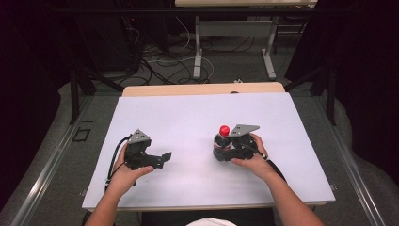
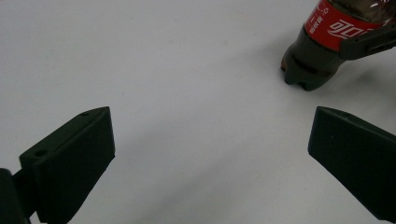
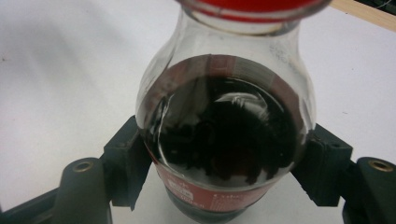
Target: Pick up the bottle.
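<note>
A small cola bottle (image 1: 221,143) with a red cap and red label stands upright on the white table top (image 1: 179,117), right of centre. My right gripper (image 1: 226,153) is shut on the bottle's body, and a hand holds the gripper from the right. In the right gripper view the bottle (image 3: 224,126) is large between the two black pads (image 3: 128,161), which press on its sides at label height. My left gripper (image 1: 162,159) rests at the left of the table, open, with nothing between its jaws. The left gripper view shows the bottle's base (image 2: 310,60) farther off at the upper right.
The white sheet covers a wooden table whose bare edge (image 1: 202,89) shows at the back. Beyond it lie a grey floor with loose cables (image 1: 155,66) and the legs of another table (image 1: 197,52). Dark curtains close both sides.
</note>
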`<state>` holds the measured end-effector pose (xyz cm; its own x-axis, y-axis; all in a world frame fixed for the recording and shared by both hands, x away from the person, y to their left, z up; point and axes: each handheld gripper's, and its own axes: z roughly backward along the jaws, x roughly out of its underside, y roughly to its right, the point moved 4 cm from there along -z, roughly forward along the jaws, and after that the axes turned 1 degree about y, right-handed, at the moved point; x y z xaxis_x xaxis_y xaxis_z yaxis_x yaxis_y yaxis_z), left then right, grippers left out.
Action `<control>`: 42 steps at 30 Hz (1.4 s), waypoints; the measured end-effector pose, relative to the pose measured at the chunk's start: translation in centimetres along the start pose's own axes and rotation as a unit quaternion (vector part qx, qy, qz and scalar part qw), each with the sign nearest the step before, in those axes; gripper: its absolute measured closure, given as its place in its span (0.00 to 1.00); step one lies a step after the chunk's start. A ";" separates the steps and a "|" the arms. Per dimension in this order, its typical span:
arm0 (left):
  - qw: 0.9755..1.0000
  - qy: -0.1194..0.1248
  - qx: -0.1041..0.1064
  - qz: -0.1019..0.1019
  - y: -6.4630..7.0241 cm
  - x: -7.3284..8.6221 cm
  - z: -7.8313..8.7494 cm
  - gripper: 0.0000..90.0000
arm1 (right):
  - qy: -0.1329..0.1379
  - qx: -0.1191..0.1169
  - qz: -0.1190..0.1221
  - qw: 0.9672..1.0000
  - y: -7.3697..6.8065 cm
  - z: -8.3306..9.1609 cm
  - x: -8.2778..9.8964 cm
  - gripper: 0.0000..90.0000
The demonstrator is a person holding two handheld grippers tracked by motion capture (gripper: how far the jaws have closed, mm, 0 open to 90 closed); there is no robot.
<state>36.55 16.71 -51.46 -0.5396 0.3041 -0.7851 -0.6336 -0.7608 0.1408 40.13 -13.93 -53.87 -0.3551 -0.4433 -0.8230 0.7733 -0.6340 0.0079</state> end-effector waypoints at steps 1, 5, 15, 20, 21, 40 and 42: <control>1.000 -0.001 0.000 -0.005 0.0 -0.1 0.1 0.01 | -0.004 -0.006 0.000 1.000 -0.2 0.0 0.0 0.32; 1.000 0.007 0.001 -0.005 0.3 -0.3 0.2 0.02 | 0.001 -0.011 0.014 1.000 -0.9 0.2 -0.4 0.32; 0.998 0.037 0.035 -0.039 2.6 -2.1 1.0 0.18 | 0.005 -0.046 0.050 0.998 -3.6 1.4 -1.7 0.33; 0.994 0.040 0.091 -0.050 4.7 -3.4 1.6 0.23 | 0.007 -0.069 0.063 0.996 -4.8 1.7 -2.2 0.33; 0.993 0.042 0.104 -0.046 5.2 -3.7 1.7 0.24 | 0.007 -0.072 0.066 0.995 -5.1 1.7 -2.3 0.33; 0.974 0.033 0.205 -0.094 10.1 -7.1 1.3 0.43 | -0.004 -0.112 0.092 0.989 -7.6 1.5 -2.1 0.33; 0.973 0.028 0.211 -0.094 10.2 -7.3 1.1 0.43 | -0.010 -0.118 0.089 0.989 -7.8 1.5 -1.9 0.33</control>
<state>33.42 7.36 -43.60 -0.3682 0.3745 -0.8510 -0.8959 -0.3877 0.2170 33.98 -9.04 -51.50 -0.2113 -0.5484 -0.8091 0.9247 -0.3803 0.0163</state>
